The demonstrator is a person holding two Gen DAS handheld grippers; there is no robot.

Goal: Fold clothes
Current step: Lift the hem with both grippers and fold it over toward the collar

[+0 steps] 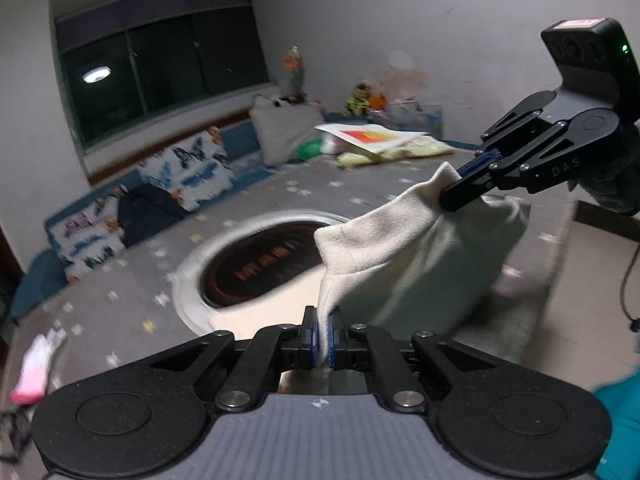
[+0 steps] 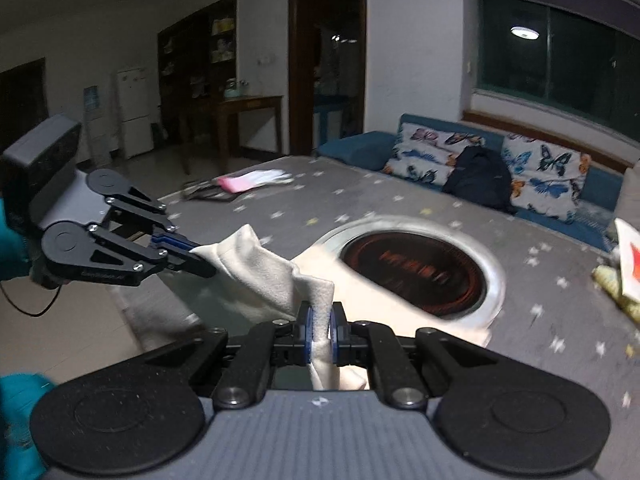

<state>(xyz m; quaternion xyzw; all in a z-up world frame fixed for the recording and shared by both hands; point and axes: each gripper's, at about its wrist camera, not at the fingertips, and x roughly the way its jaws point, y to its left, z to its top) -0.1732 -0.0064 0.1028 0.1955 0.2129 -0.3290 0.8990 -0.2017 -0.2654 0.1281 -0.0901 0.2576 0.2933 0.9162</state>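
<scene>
Claws, left (image 1: 323, 336) and right (image 2: 320, 334), both clenched on cream fleece garment (image 1: 404, 256), lifted above grey star-patterned table (image 1: 120, 320); mid-fold, next calling for carrying edge across and lowering flat.

Grey star-patterned mat (image 2: 400, 196), round dark inset (image 2: 416, 274), pink-white glove (image 2: 252, 179), butterfly cushions (image 2: 544, 178), yellow bedding (image 1: 400, 152)

Dim indoor light; round ceiling lamp reflected in dark window glass (image 1: 96, 74). Motion blur across grey star-patterned mat (image 2: 400, 196). Heavy fisheye bending, black vignette corners.
</scene>
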